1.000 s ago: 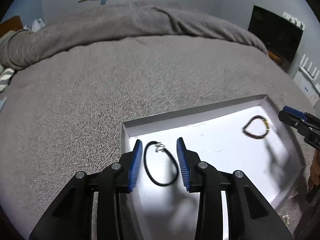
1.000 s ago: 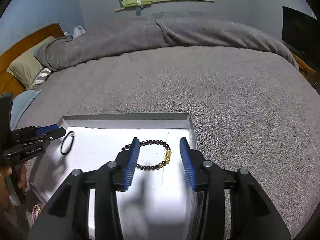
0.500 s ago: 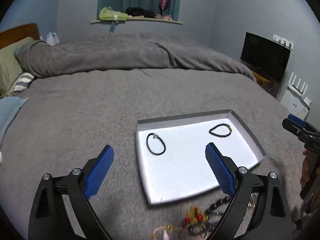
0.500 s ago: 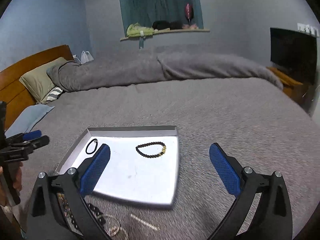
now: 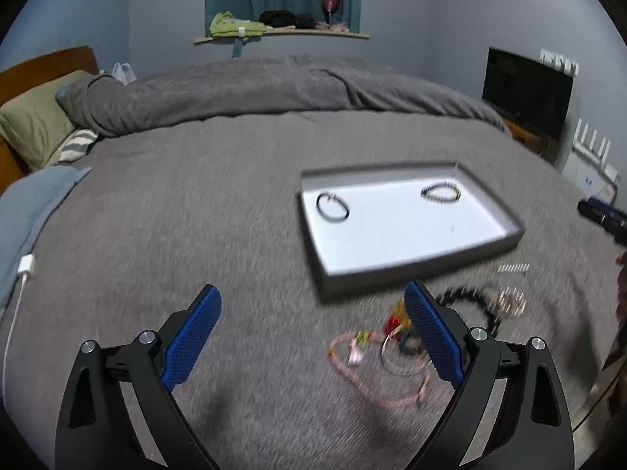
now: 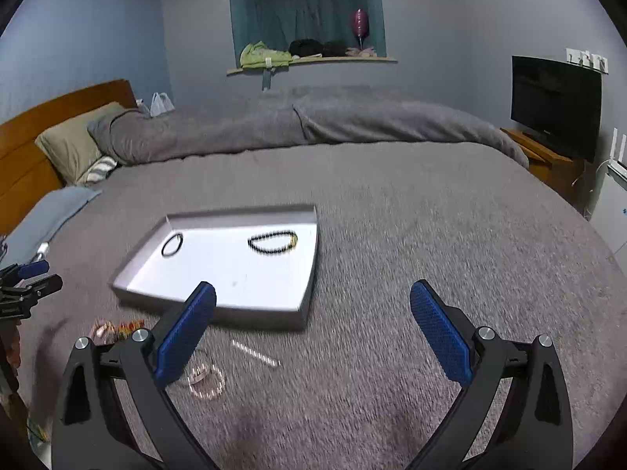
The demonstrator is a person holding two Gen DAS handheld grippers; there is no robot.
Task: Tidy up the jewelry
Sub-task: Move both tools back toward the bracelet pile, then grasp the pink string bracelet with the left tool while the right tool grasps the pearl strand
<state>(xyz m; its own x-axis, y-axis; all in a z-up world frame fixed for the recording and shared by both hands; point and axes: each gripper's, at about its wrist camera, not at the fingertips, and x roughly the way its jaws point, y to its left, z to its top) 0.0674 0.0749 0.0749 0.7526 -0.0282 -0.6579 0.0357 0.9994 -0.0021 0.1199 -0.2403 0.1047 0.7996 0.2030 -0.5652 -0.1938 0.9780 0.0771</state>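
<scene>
A shallow grey tray (image 5: 392, 235) with a white floor lies on the grey bedspread. In it rest a black cord bracelet (image 5: 332, 206) at the left and a dark beaded bracelet with gold beads (image 5: 441, 192) at the right. Both also show in the right wrist view: the tray (image 6: 243, 274), the cord bracelet (image 6: 172, 244), the beaded bracelet (image 6: 273, 242). My left gripper (image 5: 311, 333) hangs open and empty short of the tray's near left corner. My right gripper (image 6: 313, 333) is open and empty by the near right corner. Each gripper's tip shows in the other's view: left gripper (image 6: 27, 282), right gripper (image 5: 603, 215).
Loose jewelry lies on the bedspread in front of the tray: a pink necklace (image 5: 376, 368), a colourful tangle (image 5: 395, 333), a black bead string (image 5: 470, 301), a pale bracelet (image 6: 205, 382) and a short chain piece (image 6: 254, 352). Pillows (image 5: 35, 125) sit far left, a TV (image 6: 556, 102) far right.
Both grippers spread wide, leaving the cord bracelet and the beaded bracelet lying in the tray. Both drew back and rose, and the loose jewelry in front of the tray came into view.
</scene>
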